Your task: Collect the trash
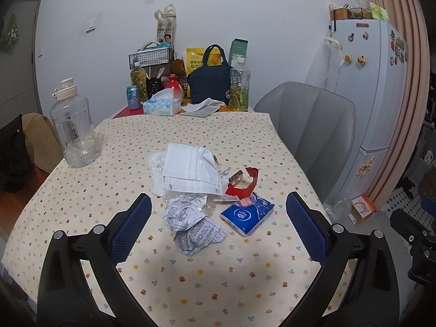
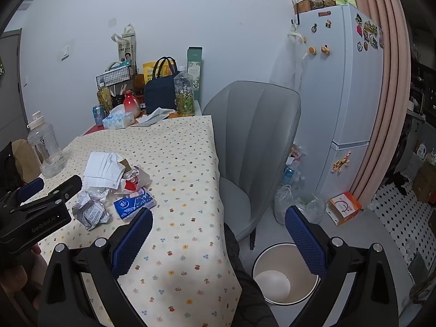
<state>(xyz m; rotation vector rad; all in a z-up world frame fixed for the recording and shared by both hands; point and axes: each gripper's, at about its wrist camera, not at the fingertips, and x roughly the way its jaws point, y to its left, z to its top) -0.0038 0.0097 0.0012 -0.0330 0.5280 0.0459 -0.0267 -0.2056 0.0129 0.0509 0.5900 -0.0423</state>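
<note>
Through your left wrist camera, your left gripper [image 1: 218,212] hangs above the flowered tablecloth [image 1: 190,286] with its jaws spread wide and nothing between the pads. The trash lies in a loose heap just ahead of the fingertips: a crumpled printed paper [image 1: 190,226] nearest you, a blue tissue packet [image 1: 247,214] just beside it to the right, a torn red wrapper [image 1: 245,186] behind that, and a white face mask [image 1: 190,170] lying on crumpled tissue at the back. A big clear water jug [image 1: 73,128] stands well apart at the left edge.

Through your right wrist camera, your right gripper [image 2: 218,226] is likewise spread wide and empty, straddling the table's right edge. A white waste bin [image 2: 283,275] stands on the floor below it, beside the grey chair [image 2: 256,141]. The heap sits to the left, near your left gripper [image 2: 49,190].
</note>
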